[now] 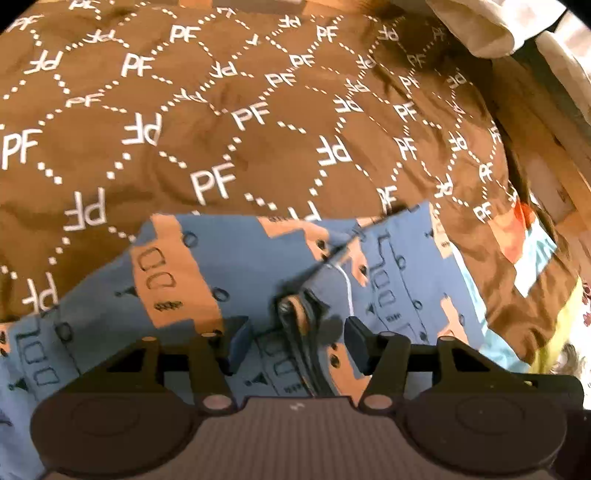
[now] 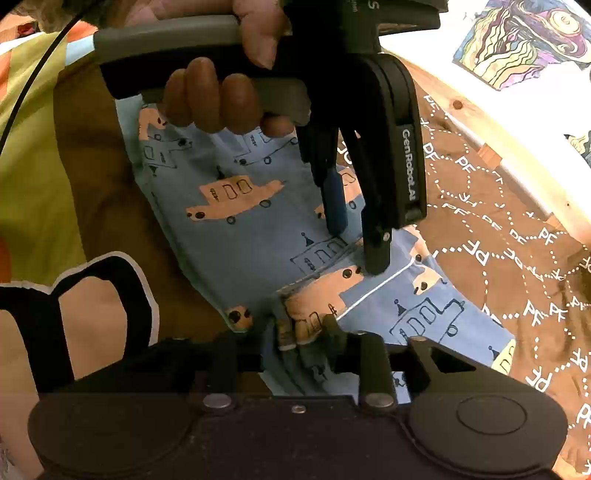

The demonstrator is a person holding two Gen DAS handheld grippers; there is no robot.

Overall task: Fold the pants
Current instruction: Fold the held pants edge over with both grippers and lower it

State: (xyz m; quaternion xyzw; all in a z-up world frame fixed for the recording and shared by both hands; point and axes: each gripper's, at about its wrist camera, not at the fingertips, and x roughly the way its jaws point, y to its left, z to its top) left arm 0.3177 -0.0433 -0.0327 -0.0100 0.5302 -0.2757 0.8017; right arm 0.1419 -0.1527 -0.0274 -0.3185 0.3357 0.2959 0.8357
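Note:
The pants (image 1: 229, 266), light blue with orange vehicle prints and a white drawstring (image 2: 373, 291), lie flat on a brown bedspread (image 1: 221, 122) marked "PF". My left gripper (image 1: 297, 343) stands open over a bunched, folded edge of the pants, and its pads do not touch the cloth. In the right wrist view the same left gripper (image 2: 354, 240) points down onto the pants (image 2: 240, 236), held by a hand (image 2: 214, 99). My right gripper (image 2: 299, 336) is open a little at the near edge, with a bunch of cloth loose between its fingers.
A wooden bed rail (image 2: 498, 155) runs along the far right, with a colourful picture (image 2: 524, 40) beyond it. A yellow-green cloth (image 2: 33, 147) lies left of the pants. A beige pillow (image 1: 476, 26) sits at the bed's far corner. An orange and pale blue patch (image 1: 524, 243) hangs at the bed's right edge.

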